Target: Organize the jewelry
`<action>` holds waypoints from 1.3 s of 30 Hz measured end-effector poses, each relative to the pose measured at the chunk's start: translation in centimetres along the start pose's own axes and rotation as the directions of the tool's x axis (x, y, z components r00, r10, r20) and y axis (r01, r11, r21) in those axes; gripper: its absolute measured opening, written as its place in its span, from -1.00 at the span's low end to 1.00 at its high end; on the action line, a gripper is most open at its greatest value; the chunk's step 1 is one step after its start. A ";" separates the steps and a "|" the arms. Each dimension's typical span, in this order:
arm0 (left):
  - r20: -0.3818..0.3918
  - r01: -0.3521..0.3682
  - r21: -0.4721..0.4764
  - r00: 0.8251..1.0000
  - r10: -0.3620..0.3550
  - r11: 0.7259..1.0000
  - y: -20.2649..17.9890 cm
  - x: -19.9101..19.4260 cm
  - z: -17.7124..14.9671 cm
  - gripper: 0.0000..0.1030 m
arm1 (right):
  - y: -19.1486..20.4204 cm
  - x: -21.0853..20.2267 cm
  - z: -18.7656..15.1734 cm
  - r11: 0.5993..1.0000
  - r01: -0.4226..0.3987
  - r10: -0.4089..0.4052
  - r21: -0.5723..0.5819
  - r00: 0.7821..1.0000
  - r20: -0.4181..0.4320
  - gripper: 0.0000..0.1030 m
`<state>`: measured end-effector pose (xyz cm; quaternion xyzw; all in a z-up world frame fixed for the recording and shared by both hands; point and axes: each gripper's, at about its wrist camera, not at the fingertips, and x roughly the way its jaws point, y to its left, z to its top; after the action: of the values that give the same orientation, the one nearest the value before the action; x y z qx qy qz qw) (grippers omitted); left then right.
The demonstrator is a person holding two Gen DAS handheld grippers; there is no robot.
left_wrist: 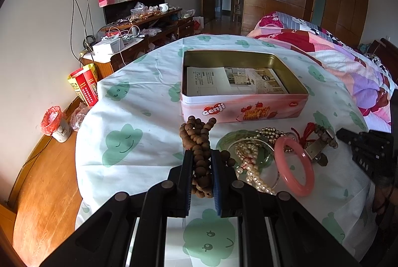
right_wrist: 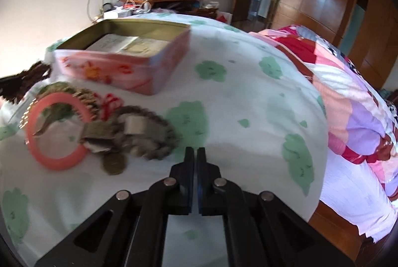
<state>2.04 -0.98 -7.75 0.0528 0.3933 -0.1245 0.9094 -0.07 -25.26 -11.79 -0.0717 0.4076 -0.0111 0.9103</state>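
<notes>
The beads (left_wrist: 200, 155), a bunch of brown wooden ones, are pinched between the two fingers of the left gripper (left_wrist: 202, 155), which is squeezed tight on them. Some beads stick out past the tips and point straight ahead at the tin (left_wrist: 238, 112). The tin is open, with only a paper lying flat inside. It sits right in front of the left gripper, with its long side turned across the way, so the beads seem to need to go forward and up over the near wall, then drop in. The left hand is the one to do it, since it already has the beads. Just to the right of the beads lies the pile of other jewelry: white pearls (left_wrist: 251, 167), a green ring (left_wrist: 242, 145) under them, a pink bangle (left_wrist: 294, 166) and a red tassel (left_wrist: 309, 131) with more beads. They rest on the sheet (left_wrist: 139, 98) with green clouds. The right gripper (right_wrist: 195, 152) has its fingers pressed together with only a thin slit, and nothing is in it. It points at the bare sheet, with the pile just to its left; that view is blurry, so it is hard to tell how close it is. The tin is farther from it, up and to the left.
</notes>
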 end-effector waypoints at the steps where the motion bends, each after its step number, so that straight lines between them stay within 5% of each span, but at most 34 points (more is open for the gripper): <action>1: -0.001 0.000 0.000 1.000 0.000 1.000 0.0 0.0 -0.1 -0.74 | -0.4 0.1 0.2 1.000 0.004 -0.004 0.009 1.000 0.000 -0.96; 5: -0.001 -0.002 -0.002 1.000 0.002 1.000 0.1 0.1 -0.1 -0.74 | -1.3 -0.1 0.8 0.995 -0.072 0.072 0.063 0.997 0.011 -0.90; 8: -0.001 -0.001 -0.001 1.000 0.001 1.000 0.1 0.1 -0.1 -0.74 | -1.0 -1.0 1.0 0.992 -0.105 0.103 0.063 0.994 0.029 -0.44; 16: 0.004 -0.002 -0.001 1.000 0.002 1.000 0.3 -0.1 -0.1 -0.74 | 2.7 -3.2 0.8 0.981 -0.183 0.187 -0.069 0.981 0.053 -0.44; 21: 0.000 -0.002 -0.004 1.000 0.002 1.000 0.3 -0.1 0.0 -0.74 | 3.9 -1.4 0.2 0.986 -0.095 0.100 -0.135 0.995 0.026 -0.45; 23: 0.003 -0.002 -0.008 1.000 0.002 1.000 0.3 -0.1 0.0 -0.74 | 3.8 -1.1 0.1 0.985 -0.098 0.102 -0.139 0.994 0.028 -0.79; 24: 0.008 -0.001 -0.010 1.000 0.002 1.000 0.4 -0.3 0.1 -0.74 | 3.6 -1.2 0.1 0.987 -0.090 0.095 -0.136 0.995 0.033 -0.80; 39: 0.108 -0.003 0.032 0.994 -0.001 0.999 1.4 -3.0 6.2 -0.74 | 2.7 -6.1 5.4 0.991 -0.053 0.081 -0.126 0.971 0.226 -0.81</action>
<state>4.77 -0.32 -1.37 0.0608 0.3414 -0.1329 0.9285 -0.26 -21.47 -4.07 -0.1128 0.3013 0.0525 0.9454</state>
